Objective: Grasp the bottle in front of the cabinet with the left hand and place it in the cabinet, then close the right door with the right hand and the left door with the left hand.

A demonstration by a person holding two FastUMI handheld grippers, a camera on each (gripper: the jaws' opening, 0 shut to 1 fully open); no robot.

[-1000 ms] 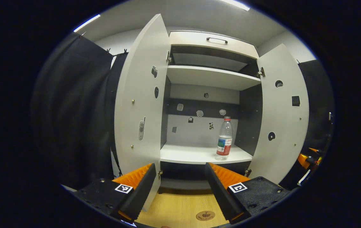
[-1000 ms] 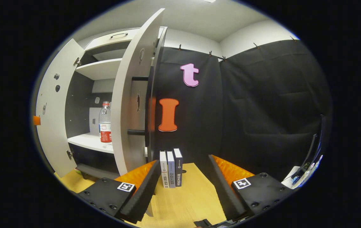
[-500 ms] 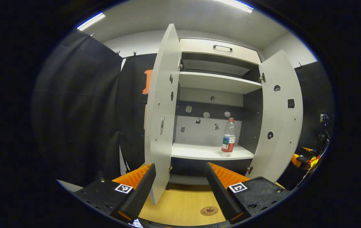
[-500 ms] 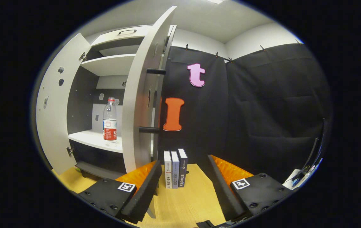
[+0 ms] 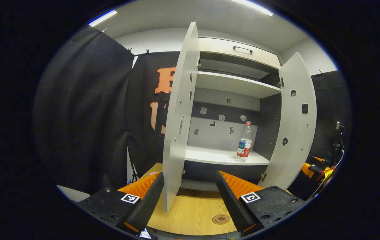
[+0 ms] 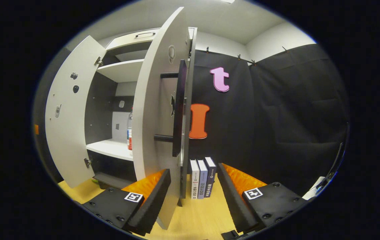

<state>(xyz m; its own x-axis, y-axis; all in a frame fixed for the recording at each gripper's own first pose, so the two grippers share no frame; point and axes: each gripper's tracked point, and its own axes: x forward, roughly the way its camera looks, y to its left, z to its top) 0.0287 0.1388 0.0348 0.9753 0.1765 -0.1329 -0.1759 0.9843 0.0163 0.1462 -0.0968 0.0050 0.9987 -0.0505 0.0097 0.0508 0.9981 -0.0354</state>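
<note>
A clear bottle [image 5: 244,141] with a red label and cap stands upright on the cabinet's lower shelf [image 5: 216,156], toward its right side. Both doors hang open. In the left gripper view the left door [image 5: 178,116] is nearly edge-on, its bottom corner between my fingers, and the right door [image 5: 295,123] stands farther off. My left gripper [image 5: 190,200] is open and holds nothing. In the right gripper view the right door [image 6: 155,116] with its dark bar handle [image 6: 178,106] is close ahead and hides most of the bottle [image 6: 130,128]. My right gripper [image 6: 193,200] is open, the door's lower edge by its left finger.
Three books [image 6: 202,178] stand upright on the wooden tabletop [image 6: 206,216] just right of the right door. A round emblem [image 5: 220,219] lies on the wood [image 5: 190,213] in front of the cabinet. Black cloth walls close in on both sides. An upper shelf [image 5: 233,85] sits above.
The left gripper has drawn back and swung left, bringing the left door edge-on between its fingers. The right gripper has closed in on the right door's edge, which now covers most of the bottle.
</note>
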